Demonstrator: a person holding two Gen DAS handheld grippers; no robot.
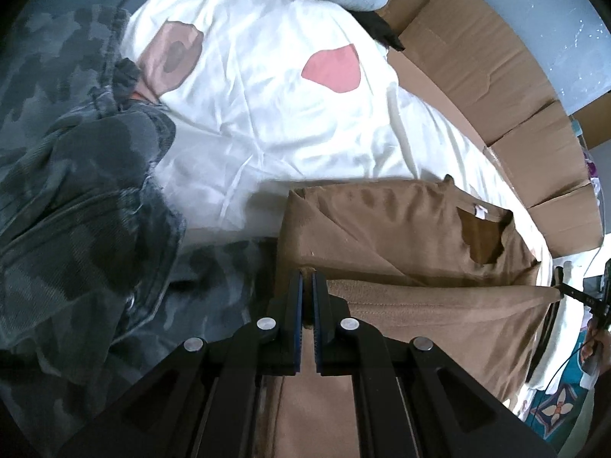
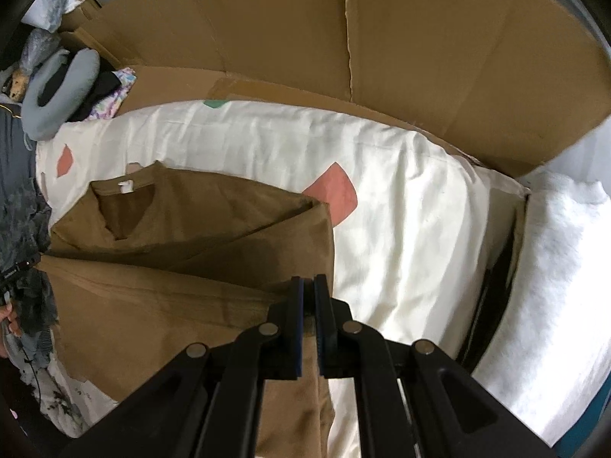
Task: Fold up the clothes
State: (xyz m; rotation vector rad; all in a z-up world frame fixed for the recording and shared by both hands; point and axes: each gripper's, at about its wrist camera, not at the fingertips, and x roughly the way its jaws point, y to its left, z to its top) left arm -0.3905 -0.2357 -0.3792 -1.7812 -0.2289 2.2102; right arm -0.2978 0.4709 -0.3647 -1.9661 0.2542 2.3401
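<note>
On the bed (image 2: 401,191), brown shirt (image 1: 401,229) half folded, collar up. Left tool (image 1: 307,278) and right tool (image 2: 309,284) pinching its bottom hem at opposite corners, keeping the edge taut for a straight fold. Camouflage trousers (image 1: 76,191) heaped aside.

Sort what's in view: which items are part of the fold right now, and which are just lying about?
In the job:
- brown T-shirt, partly folded
- left gripper, shut on the shirt's edge
- right gripper, shut on the opposite edge

Lying about:
- camouflage garment
- white patterned sheet
- cardboard boxes
- grey neck pillow
- white fluffy blanket
</note>
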